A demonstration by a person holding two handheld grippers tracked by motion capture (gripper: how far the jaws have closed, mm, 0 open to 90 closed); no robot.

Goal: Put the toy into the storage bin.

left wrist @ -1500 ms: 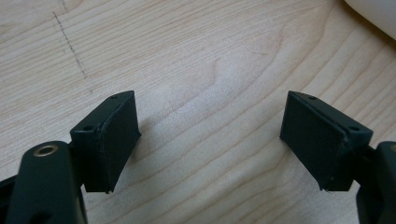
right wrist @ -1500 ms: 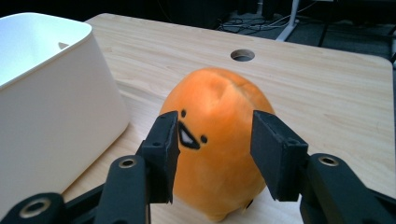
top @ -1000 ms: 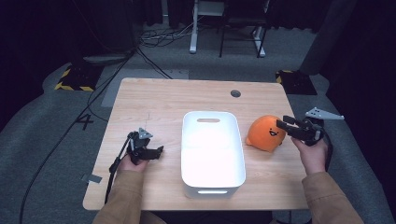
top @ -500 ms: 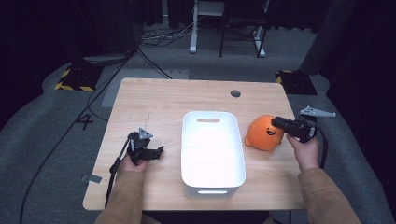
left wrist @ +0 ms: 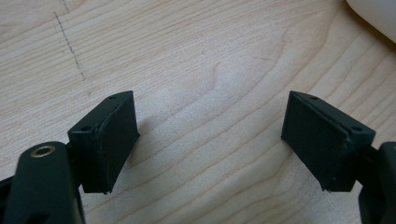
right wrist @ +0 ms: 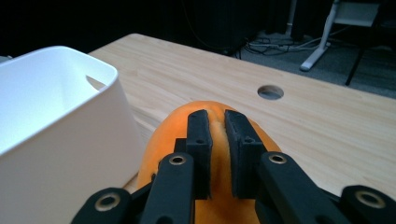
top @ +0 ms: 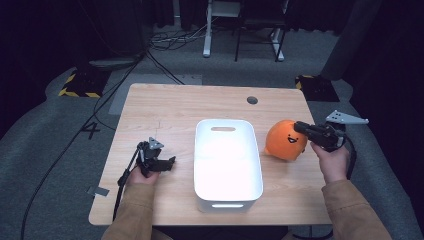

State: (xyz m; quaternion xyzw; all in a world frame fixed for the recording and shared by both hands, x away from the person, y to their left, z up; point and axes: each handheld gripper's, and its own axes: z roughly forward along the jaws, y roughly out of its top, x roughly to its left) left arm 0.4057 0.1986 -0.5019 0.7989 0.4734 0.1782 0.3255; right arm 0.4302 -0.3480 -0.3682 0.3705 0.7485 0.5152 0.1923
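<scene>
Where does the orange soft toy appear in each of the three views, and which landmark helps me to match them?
High view: the orange toy lies right of the white bin, pinched by the right gripper.
Left gripper view: bare table wood between open jaws; no toy there.
Right gripper view: the toy sits bottom centre, squeezed between the jaws.
Shared landmark: the white bin, whose corner shows top right in the left gripper view.

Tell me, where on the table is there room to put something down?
The widest bare wood is the far strip of the table, between the white bin and the far edge, beside the round hole. The left side has room around the open left gripper. It is crowded on the right, where the right gripper pinches the orange plush toy beside the bin.
</scene>
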